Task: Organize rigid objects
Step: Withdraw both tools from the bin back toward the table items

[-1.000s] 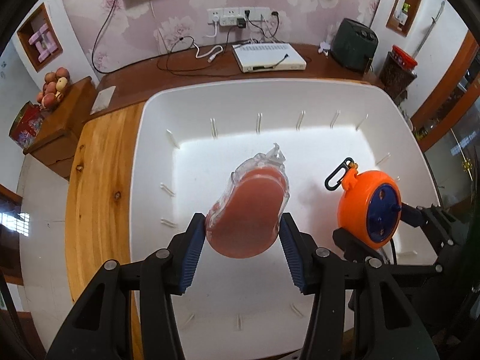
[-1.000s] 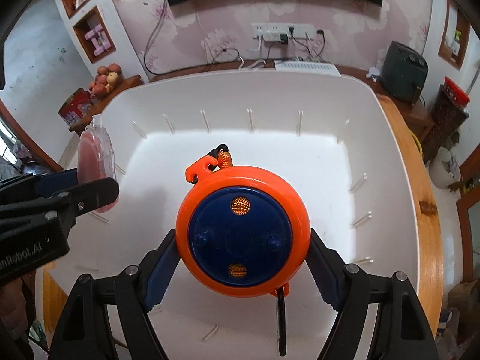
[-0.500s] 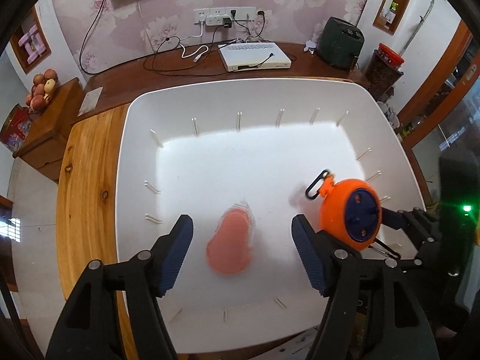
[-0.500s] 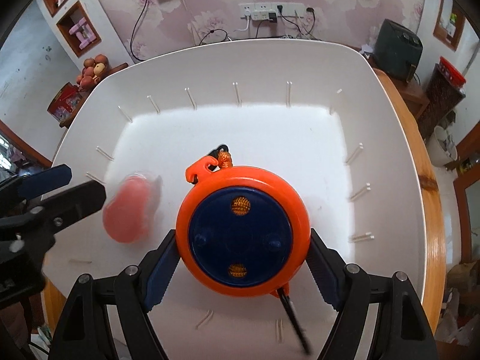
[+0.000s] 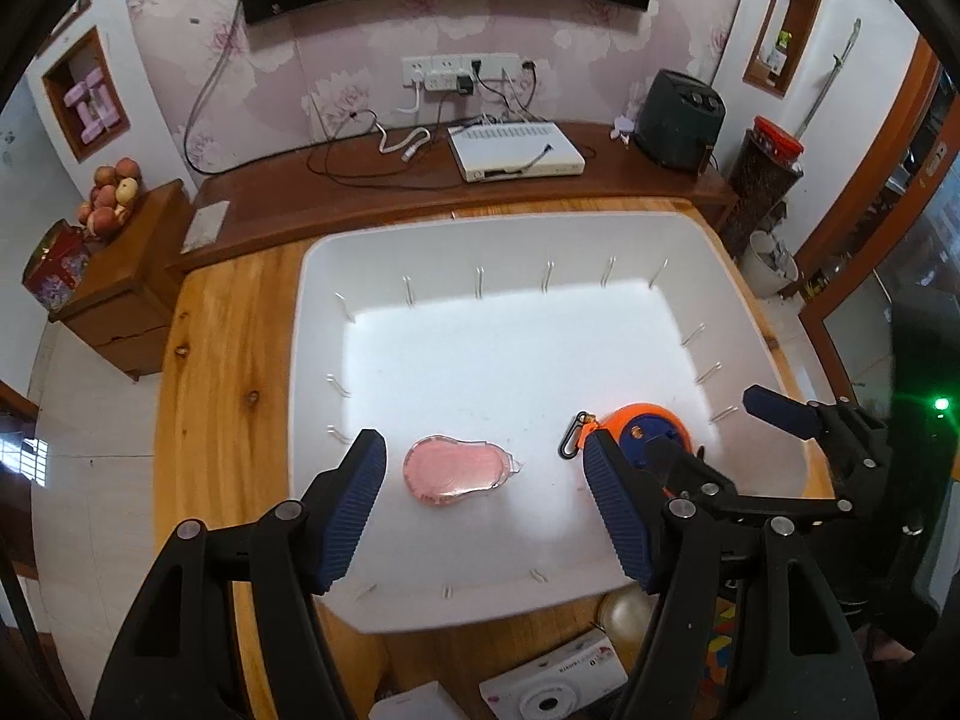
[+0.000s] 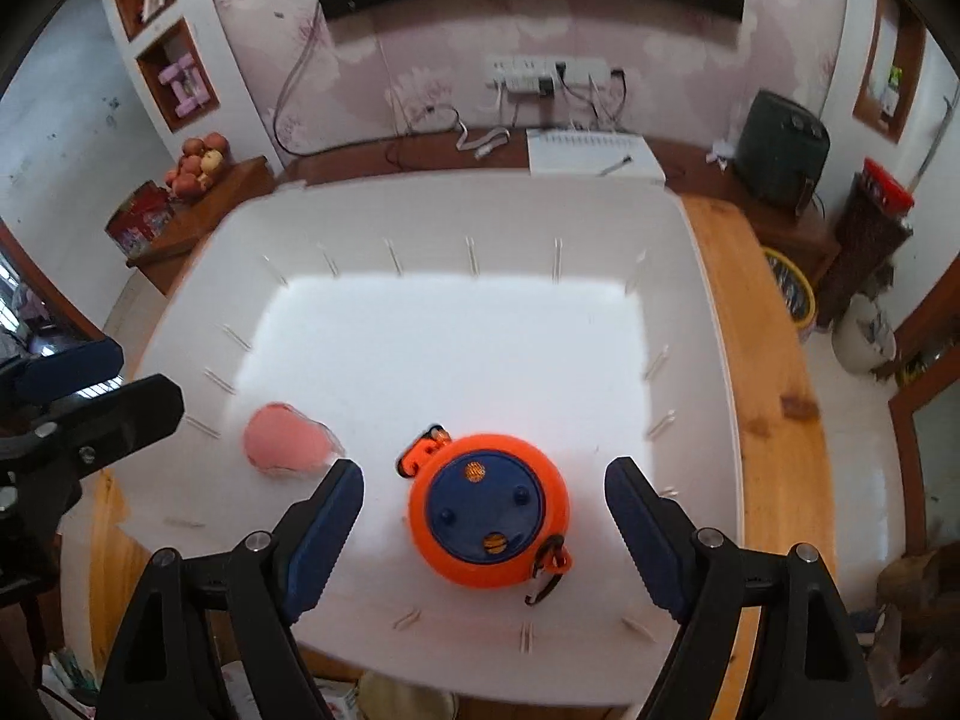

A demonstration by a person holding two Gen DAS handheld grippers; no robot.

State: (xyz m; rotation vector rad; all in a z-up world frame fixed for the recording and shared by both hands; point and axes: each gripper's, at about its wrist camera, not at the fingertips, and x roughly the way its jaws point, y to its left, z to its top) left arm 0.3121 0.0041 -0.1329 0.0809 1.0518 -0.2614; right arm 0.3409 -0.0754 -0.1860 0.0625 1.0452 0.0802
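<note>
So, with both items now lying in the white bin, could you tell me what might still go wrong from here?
1. The orange reel lies right between the open right gripper fingers; any sideways drift could knock it.
2. Its loose black clip trails beside the right finger and might snag.
3. The pink packet sits just ahead of the open left gripper, so dipping forward could nudge it across the bin.

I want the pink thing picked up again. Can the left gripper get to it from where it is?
Probably yes. The left gripper is open above the pink packet, which lies flat in the white bin with nothing over it. The orange reel sits apart to the right.
</note>
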